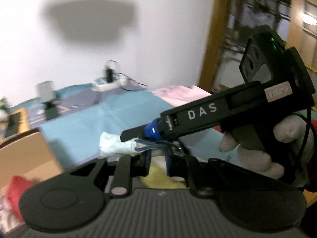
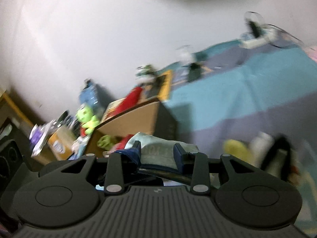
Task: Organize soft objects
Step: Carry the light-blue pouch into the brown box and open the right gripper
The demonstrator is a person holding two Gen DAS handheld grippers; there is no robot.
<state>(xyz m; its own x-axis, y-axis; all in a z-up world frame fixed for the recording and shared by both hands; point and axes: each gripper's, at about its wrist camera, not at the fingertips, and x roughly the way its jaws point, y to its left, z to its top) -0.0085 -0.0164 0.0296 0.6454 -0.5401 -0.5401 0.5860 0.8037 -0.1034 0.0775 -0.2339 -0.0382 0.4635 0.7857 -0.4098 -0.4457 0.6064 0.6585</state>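
Note:
My left gripper (image 1: pixel 158 158) is shut, with a yellow and white soft thing (image 1: pixel 158 173) pinched between its fingers. The same yellow thing (image 2: pixel 235 148) shows blurred at the lower right of the right wrist view. My right gripper (image 2: pixel 157 148) is shut on a pale greenish cloth (image 2: pixel 158 150), held above a cardboard box (image 2: pixel 134 119). In the left wrist view the right gripper (image 1: pixel 126 140) crosses from the right, gripped by a gloved hand (image 1: pixel 255 150), with a white bundle (image 1: pixel 113 144) at its tip. The box (image 1: pixel 25 150) stands at the left there, with a red soft thing (image 1: pixel 17 186) inside.
A bed with a teal and purple sheet (image 2: pixel 247 89) runs along the white wall. A power strip (image 1: pixel 107 84) and pink fabric (image 1: pixel 178 93) lie at its far end. A green plush (image 2: pixel 87 119) and assorted clutter sit left of the box. A wooden door frame (image 1: pixel 210 39) stands at the right.

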